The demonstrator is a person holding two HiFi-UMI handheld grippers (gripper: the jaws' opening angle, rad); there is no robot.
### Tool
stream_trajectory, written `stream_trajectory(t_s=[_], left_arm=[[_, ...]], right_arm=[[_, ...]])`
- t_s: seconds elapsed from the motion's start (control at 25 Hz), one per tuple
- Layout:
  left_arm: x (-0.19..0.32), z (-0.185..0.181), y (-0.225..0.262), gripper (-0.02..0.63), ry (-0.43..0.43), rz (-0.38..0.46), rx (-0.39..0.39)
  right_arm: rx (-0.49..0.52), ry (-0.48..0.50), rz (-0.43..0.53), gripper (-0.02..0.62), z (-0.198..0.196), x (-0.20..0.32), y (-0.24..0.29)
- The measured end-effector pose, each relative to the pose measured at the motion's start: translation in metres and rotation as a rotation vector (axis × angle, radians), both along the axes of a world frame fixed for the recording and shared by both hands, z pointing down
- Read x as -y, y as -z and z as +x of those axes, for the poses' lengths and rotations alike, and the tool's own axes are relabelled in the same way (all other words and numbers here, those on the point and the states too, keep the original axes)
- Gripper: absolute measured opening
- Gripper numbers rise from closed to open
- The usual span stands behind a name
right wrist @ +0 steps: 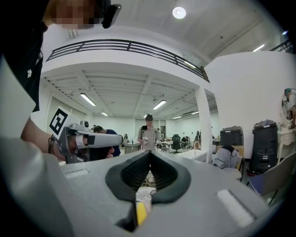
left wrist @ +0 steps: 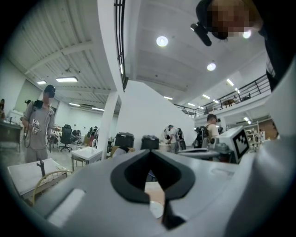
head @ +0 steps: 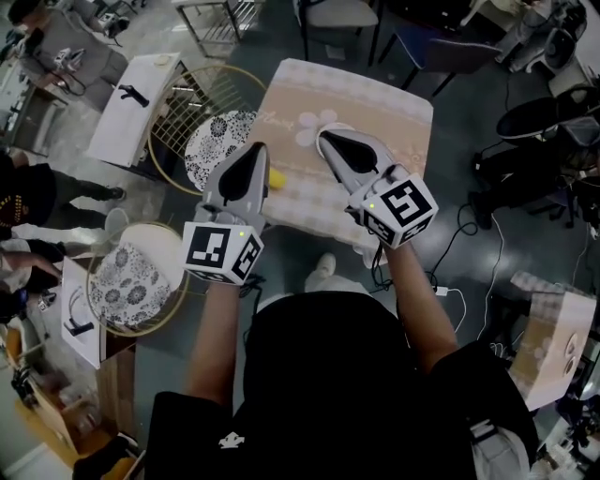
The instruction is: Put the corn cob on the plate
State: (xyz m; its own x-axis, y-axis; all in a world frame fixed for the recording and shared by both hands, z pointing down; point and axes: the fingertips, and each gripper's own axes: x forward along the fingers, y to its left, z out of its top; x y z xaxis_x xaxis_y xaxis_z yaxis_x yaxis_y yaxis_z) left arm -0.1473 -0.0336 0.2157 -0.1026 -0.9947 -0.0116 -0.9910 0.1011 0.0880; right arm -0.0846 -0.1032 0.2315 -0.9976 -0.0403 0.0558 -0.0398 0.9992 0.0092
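A yellow corn cob lies on the beige-clothed table, near its left edge; my left gripper hides most of it. A black-and-white patterned plate rests on a gold wire stand just left of the table. My left gripper hovers level over the table's left edge beside the corn, jaws shut and holding nothing. Over the table's middle, my right gripper is also shut with nothing in it. In the right gripper view, a strip of corn and the plate show under the jaws.
A second patterned plate sits on another round stand at lower left. A white table and people stand to the left. Chairs are behind the table, with cables and a cloth-covered box on the floor to the right.
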Motion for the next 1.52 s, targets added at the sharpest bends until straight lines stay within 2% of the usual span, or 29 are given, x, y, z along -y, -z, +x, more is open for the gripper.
stream_trajectory(t_s=[0.36,0.52,0.64,1.0,1.28,1.52], left_arm=[[0.017,-0.003,-0.005,0.009,0.044,-0.023,-0.002],[0.02,-0.009,-0.011,0.009,0.048,-0.038,-0.011],[0.025,-0.014,-0.012,0.009,0.036,-0.04,-0.009],[0.027,-0.04,-0.033,0.009,-0.054,-0.065,-0.008],[0.031,-0.067,-0.048,0.009,-0.202,-0.066,-0.049],[0.042,-0.088,-0.063,0.009,-0.271,-0.097,-0.051]], right_arm=[[0.005,0.026,-0.014,0.002,-0.002,0.021,-0.004],[-0.023,0.031,-0.032,0.002,-0.006,0.023,-0.014],[-0.007,0.016,-0.021,0.002,-0.01,0.027,-0.01],[-0.018,-0.081,-0.024,0.002,-0.028,0.031,-0.02],[-0.047,-0.164,-0.04,0.002,-0.055,0.034,-0.029],[-0.069,-0.226,-0.057,0.002,-0.068,0.043,-0.04]])
